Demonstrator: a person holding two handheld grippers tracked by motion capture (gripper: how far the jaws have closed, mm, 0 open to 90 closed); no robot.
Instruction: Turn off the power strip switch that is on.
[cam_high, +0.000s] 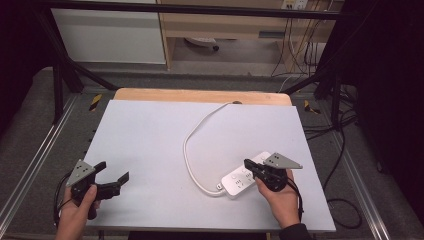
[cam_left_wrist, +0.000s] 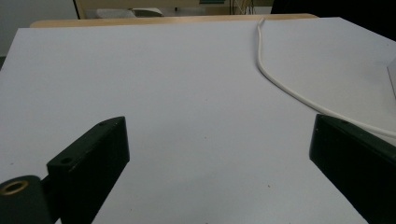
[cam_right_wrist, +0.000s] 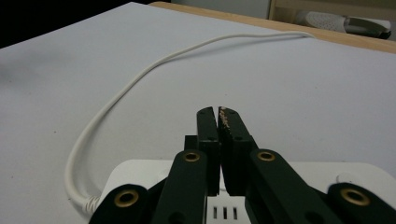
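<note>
A white power strip (cam_high: 240, 181) lies at the front right of the white table top (cam_high: 150, 135), and its white cable (cam_high: 187, 150) loops away toward the far edge. My right gripper (cam_high: 247, 165) hovers just over the strip with its jaws pressed together and nothing between them. The right gripper view shows those closed tips (cam_right_wrist: 218, 112) above the strip's white body (cam_right_wrist: 135, 170), with the cable (cam_right_wrist: 126, 88) curving off to the left. At the front left, my left gripper (cam_high: 112, 174) is open over bare table. In the left gripper view (cam_left_wrist: 219, 135) the cable (cam_left_wrist: 275, 79) runs past on the right.
A wooden table edge (cam_high: 200, 95) shows beyond the white sheet. Black frame bars (cam_high: 65, 65) stand at the back corners, and dark cables (cam_high: 345, 150) lie on the floor to the right. A light cabinet (cam_high: 110, 35) sits behind.
</note>
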